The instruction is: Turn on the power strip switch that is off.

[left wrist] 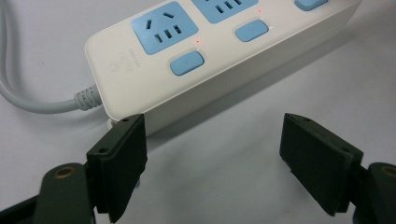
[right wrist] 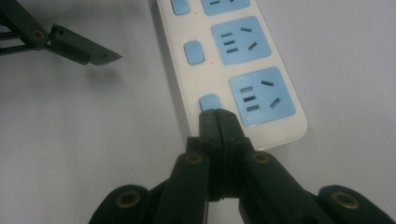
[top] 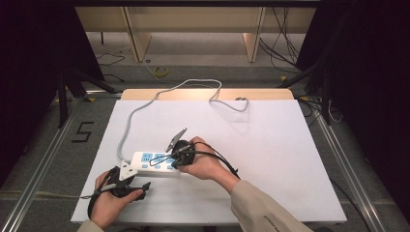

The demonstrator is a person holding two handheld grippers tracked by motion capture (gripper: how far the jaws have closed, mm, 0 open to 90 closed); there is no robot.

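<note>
A white power strip (top: 145,158) with blue sockets and blue switch buttons lies on the white table top (top: 270,145). Its grey cable (top: 145,104) runs off to the far edge. My right gripper (top: 174,162) is shut, and its tips (right wrist: 217,115) rest on the near edge of the last blue button (right wrist: 210,100) at the strip's (right wrist: 285,128) free end. My left gripper (top: 138,181) stands open just in front of the strip's (left wrist: 140,70) cable end, with nothing between its jaws (left wrist: 212,126). Its left jaw sits close to the strip's corner. Small red lights (left wrist: 198,41) show beside the buttons.
The cable (left wrist: 28,100) leaves the strip to the left in the left gripper view. Beyond the table lie floor cables, a yellow coil (top: 161,71) and wooden legs (top: 138,43). A "5" mark (top: 83,131) is on the floor at left. Metal rails flank the table.
</note>
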